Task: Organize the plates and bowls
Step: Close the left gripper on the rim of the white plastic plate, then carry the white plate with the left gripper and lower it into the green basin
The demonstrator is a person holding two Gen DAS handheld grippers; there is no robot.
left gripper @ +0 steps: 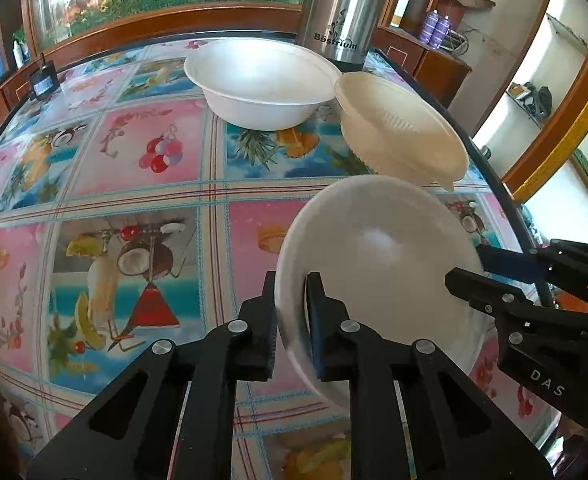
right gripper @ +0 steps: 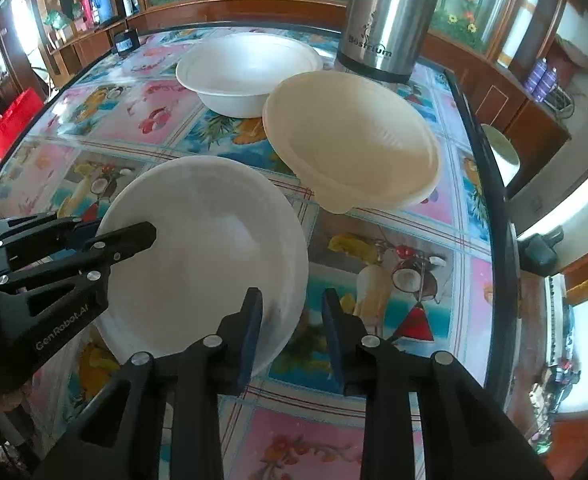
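bowls (left gripper: 260,80) – 3 | left gripper (left gripper: 292,312) – clamps near bowl's rim | right gripper (right gripper: 292,320) – narrow, empty

three dishes sit on the table (right gripper: 394,432) toward its right edge: the near bowl (right gripper: 206,256) lies closest to the front edge, the ribbed bowl (right gripper: 350,144) behind it and nearer the right edge, the far bowl (right gripper: 246,72) behind and left of that. a flask (right gripper: 390,16) stands at the far right corner, just behind both rear bowls
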